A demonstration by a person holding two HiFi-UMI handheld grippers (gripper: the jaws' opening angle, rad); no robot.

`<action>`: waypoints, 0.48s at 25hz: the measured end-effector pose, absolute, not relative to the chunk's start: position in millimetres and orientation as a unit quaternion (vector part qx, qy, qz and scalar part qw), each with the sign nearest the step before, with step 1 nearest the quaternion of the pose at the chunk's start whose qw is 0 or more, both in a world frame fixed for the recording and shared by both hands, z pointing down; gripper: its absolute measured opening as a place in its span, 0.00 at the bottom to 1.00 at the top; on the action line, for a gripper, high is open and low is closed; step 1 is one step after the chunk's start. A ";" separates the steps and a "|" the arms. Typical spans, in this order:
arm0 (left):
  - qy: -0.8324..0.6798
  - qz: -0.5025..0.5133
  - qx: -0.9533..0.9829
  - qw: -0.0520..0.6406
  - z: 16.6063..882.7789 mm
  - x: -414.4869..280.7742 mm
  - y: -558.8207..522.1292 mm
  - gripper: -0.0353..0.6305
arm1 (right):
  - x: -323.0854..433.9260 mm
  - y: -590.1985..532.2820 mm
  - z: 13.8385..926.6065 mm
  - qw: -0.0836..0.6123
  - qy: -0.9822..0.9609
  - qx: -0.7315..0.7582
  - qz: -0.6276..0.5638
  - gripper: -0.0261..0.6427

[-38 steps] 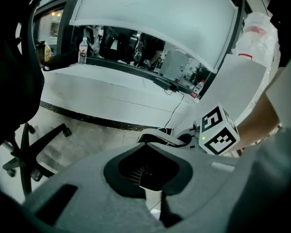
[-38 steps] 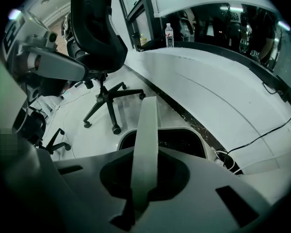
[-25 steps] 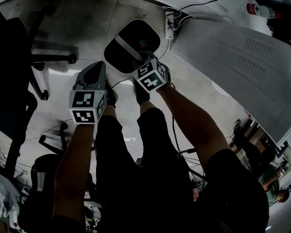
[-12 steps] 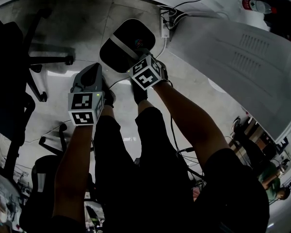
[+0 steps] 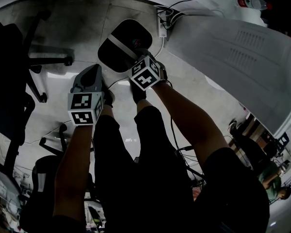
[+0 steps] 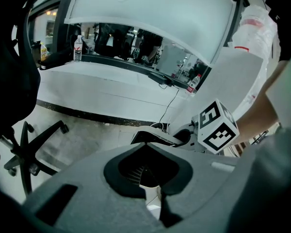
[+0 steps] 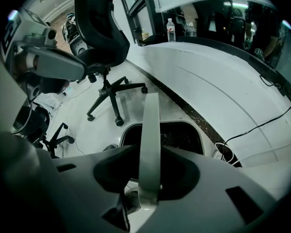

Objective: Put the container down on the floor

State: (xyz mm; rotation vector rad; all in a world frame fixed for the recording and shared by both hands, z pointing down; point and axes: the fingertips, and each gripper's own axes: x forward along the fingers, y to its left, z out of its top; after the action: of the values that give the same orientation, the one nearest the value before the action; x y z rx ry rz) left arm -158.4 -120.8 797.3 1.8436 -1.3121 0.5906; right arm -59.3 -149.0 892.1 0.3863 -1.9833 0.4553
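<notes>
The right gripper (image 5: 137, 56) is clamped on the white handle (image 7: 149, 140) of the dark container (image 5: 123, 43), which hangs low over the grey floor (image 5: 80, 25), close to the curved white desk (image 7: 218, 96). The left gripper (image 5: 91, 76) is beside it, jaws pressed together on nothing, with an office chair (image 7: 103, 42) nearby.

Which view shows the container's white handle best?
The right gripper view: the handle runs close up the middle, clamped in the jaws. Head view shows a distant pale band; left gripper view only the container rim.
</notes>
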 end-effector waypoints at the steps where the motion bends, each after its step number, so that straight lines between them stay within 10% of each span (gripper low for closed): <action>1: -0.516 0.233 0.726 0.390 796.1 -157.6 -120.4 0.06 | -59.2 -148.3 891.0 0.510 -0.824 0.160 0.189 0.19; 12: -0.515 0.234 0.731 0.382 773.0 -156.4 -118.7 0.06 | -41.8 -150.9 876.1 0.515 -0.814 0.187 0.194 0.22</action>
State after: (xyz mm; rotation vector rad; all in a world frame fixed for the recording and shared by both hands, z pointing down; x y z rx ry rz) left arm -156.4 -118.7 773.0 1.8637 -1.3139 0.5978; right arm -41.8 -150.9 876.1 0.4485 -1.9544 0.4667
